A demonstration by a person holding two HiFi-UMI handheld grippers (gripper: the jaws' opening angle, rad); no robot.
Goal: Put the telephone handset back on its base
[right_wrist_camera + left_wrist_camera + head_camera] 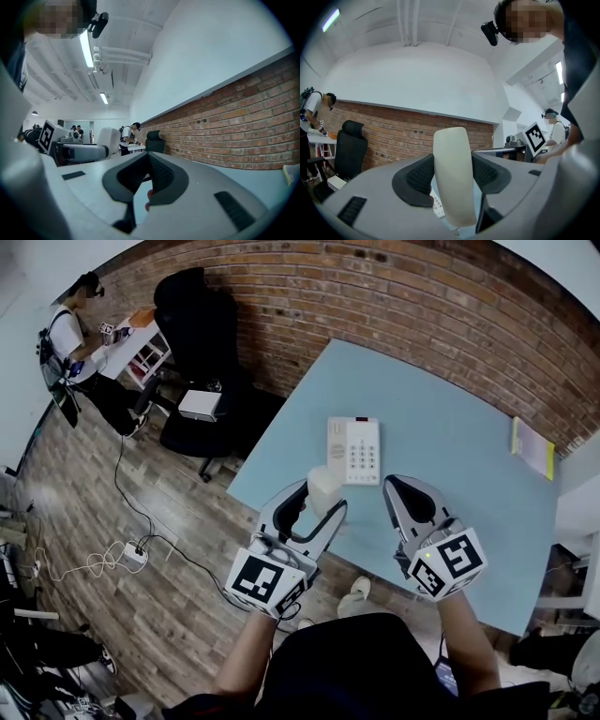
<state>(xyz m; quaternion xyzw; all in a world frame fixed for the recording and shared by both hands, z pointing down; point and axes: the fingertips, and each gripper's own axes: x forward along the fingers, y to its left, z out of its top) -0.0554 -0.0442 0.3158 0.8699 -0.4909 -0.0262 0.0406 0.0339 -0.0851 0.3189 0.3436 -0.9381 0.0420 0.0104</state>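
Pinched upright in the left hand-held gripper (322,506) just below frame centre, the handset (325,486) wants tipping level and lining up over the bare left side of the base (354,450); the right hand-held gripper (395,487), pressed together, holds nothing.

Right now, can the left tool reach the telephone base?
Probably yes: the left tool, holding the handset, hangs just short of the base, with nothing between; the right tool is aside.

A red brick wall (375,296) is running behind the light blue table (450,456), a black office chair (197,324) is standing on the wood-plank floor (94,502), and a ceiling strip light (86,49) is glowing overhead.
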